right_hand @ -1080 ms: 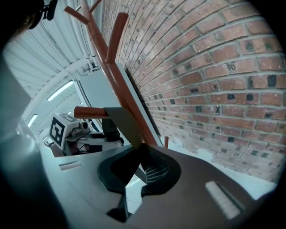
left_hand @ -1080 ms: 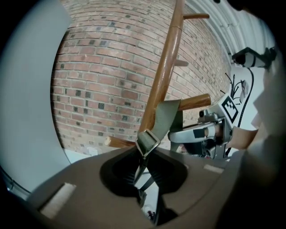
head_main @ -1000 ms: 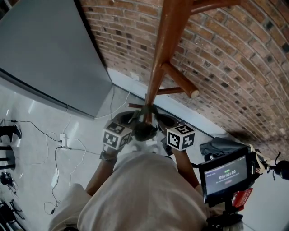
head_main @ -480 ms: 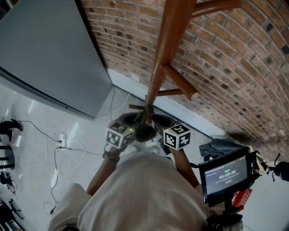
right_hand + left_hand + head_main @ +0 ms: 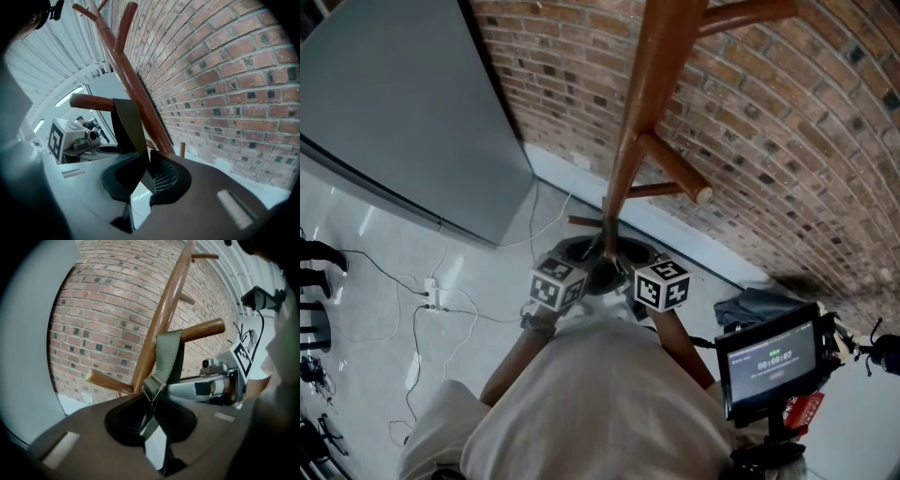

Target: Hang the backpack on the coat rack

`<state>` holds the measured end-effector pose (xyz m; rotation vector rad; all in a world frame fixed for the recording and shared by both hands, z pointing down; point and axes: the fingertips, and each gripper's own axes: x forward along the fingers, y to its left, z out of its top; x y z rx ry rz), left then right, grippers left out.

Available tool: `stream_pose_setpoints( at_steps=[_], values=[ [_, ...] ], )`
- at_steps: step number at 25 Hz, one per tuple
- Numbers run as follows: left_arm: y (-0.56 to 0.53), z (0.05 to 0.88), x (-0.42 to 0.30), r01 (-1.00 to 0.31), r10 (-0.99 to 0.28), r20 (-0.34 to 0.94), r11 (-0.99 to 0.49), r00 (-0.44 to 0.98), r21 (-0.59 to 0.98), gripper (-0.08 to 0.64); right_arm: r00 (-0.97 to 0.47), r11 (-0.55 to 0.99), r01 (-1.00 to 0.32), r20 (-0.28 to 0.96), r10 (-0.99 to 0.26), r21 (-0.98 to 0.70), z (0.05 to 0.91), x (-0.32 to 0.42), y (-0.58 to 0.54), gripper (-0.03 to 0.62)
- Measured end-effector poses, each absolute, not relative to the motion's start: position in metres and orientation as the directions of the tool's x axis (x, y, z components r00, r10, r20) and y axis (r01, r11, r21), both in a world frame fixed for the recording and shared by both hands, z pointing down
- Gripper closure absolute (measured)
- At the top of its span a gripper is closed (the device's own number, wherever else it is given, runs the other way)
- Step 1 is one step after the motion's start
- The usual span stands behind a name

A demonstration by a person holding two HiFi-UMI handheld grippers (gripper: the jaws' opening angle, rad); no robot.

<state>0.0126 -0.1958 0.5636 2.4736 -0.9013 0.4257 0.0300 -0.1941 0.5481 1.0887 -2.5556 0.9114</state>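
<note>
A wooden coat rack pole (image 5: 630, 141) with a slanting peg (image 5: 675, 169) rises in front of a brick wall. The backpack's olive strap (image 5: 169, 352) is looped over the peg (image 5: 201, 330) and hangs down, its buckle (image 5: 153, 386) just above my left gripper (image 5: 152, 427), which is shut on the strap. In the right gripper view the same strap (image 5: 127, 126) drops from the peg (image 5: 91, 101) into my right gripper (image 5: 143, 180). Its jaws are opening with the strap between them. In the head view both grippers' marker cubes (image 5: 558, 284) (image 5: 662, 284) flank the pole. The backpack's body is hidden.
The brick wall (image 5: 787, 122) stands close behind the rack. A grey panel (image 5: 394, 112) is at the left, with cables and a power strip (image 5: 431, 295) on the white floor. A monitor on a stand (image 5: 769, 361) and a dark bag (image 5: 759, 305) are at the right.
Both marker cubes have drawn closer together toward the pole. The dark mass seen between them earlier is now mostly covered.
</note>
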Motion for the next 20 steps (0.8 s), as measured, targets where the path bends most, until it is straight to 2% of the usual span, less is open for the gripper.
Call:
stream_pose_setpoints(
  at_steps=[13, 20],
  values=[
    [-0.196, 0.566, 0.017, -0.663, -0.529, 0.423, -0.688, 0.736, 0.295, 0.508, -0.69, 0.502, -0.717, 0.387, -0.612, -0.484, 0.548, 0.035, -0.193, 0.548],
    [-0.192, 0.564, 0.014, -0.655, -0.536, 0.403, -0.71, 0.742, 0.26, 0.432, -0.692, 0.502, -0.715, 0.39, -0.607, -0.487, 0.547, 0.04, -0.186, 0.512]
  ],
)
